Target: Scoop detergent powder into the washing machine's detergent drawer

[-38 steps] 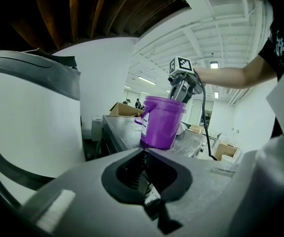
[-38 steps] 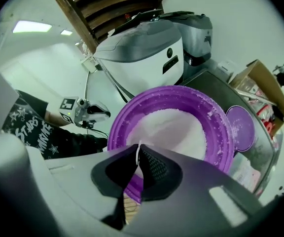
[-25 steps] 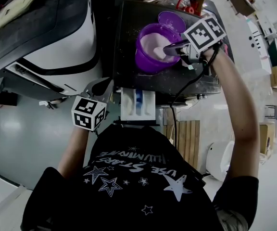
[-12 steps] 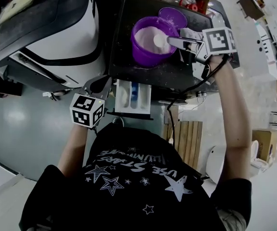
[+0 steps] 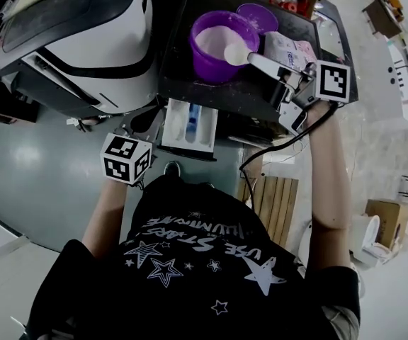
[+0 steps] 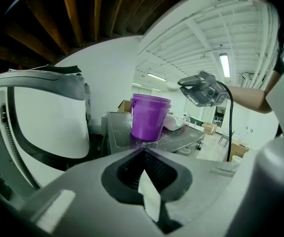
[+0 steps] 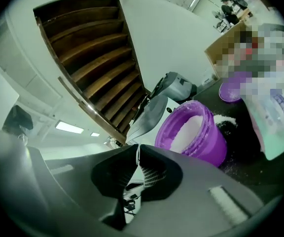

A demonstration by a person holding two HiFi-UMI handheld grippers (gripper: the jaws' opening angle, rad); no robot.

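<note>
The right gripper (image 5: 273,70) is clenched on the handle of a white scoop (image 5: 236,54). The scoop's bowl is heaped with white powder and sits over the near rim of the purple bucket (image 5: 218,44), which is itself partly filled with powder. The bucket stands on the dark top of the washing machine (image 5: 190,83), with loose powder scattered around it. Its purple lid (image 5: 257,16) lies just behind it, and a detergent bag (image 5: 289,48) lies beside it on the right.

The detergent drawer (image 5: 190,124) is pulled out at the front of the machine, below the bucket, its compartments open to view.

The left gripper (image 5: 140,124) hangs just to the left of the drawer. Its jaws are closed tip to tip, with only a pale sliver in the gap behind them that I cannot identify
</note>
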